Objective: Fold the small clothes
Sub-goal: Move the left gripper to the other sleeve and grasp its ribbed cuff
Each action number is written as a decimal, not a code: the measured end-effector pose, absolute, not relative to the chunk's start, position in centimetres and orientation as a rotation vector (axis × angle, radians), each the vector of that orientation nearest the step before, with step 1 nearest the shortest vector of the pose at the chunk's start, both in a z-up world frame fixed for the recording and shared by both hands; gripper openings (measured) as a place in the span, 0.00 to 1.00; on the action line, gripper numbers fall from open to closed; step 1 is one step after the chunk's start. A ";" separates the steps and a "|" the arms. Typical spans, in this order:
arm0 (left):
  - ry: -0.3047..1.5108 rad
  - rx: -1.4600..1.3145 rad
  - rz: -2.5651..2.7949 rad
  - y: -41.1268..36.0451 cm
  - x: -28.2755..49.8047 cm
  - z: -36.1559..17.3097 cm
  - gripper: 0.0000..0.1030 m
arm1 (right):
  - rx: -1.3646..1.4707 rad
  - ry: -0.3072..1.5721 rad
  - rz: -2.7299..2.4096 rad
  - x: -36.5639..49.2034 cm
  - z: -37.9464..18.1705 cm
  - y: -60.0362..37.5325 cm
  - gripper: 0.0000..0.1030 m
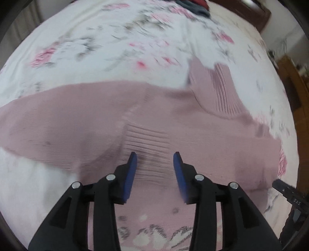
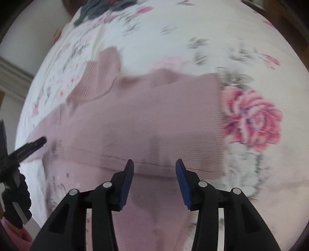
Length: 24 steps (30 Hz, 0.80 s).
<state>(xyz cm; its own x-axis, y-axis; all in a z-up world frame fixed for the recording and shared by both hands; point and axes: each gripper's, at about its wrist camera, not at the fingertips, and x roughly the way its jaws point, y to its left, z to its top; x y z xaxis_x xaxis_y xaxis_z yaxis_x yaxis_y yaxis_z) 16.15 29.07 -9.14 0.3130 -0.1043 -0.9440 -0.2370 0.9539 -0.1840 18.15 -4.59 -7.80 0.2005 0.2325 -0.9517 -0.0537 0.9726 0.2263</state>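
I see a white bedspread [image 1: 100, 38] printed with pink roses. At its far edge lies a dark heap of clothes [image 1: 195, 6]; beside the bedspread's right edge stands brown wooden furniture [image 1: 293, 77].

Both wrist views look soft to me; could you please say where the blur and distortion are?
Left wrist view: motion smear on the floral bedspread and pink sweater; the left gripper stays sharp. Right wrist view: milder smear, the sweater's knit readable; the right gripper crisp. Both: fisheye bulge, dark corners.
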 end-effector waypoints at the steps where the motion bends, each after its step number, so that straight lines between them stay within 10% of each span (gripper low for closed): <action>1: 1.283 -0.289 0.089 28.4 16.6 -10.4 0.38 | 0.149 1.363 0.203 18.3 -8.3 -4.0 0.44; 13: 1.345 -0.317 0.087 29.4 16.7 -12.9 0.40 | 0.102 1.415 0.160 18.6 -10.8 -1.7 0.48; 17: 1.273 -0.365 0.114 33.4 13.9 -9.6 0.63 | 0.144 1.362 0.241 17.7 -8.2 -0.1 0.52; 24: 1.257 -0.462 0.367 46.0 6.9 -8.9 0.66 | 0.086 1.356 0.414 15.3 -7.3 6.2 0.56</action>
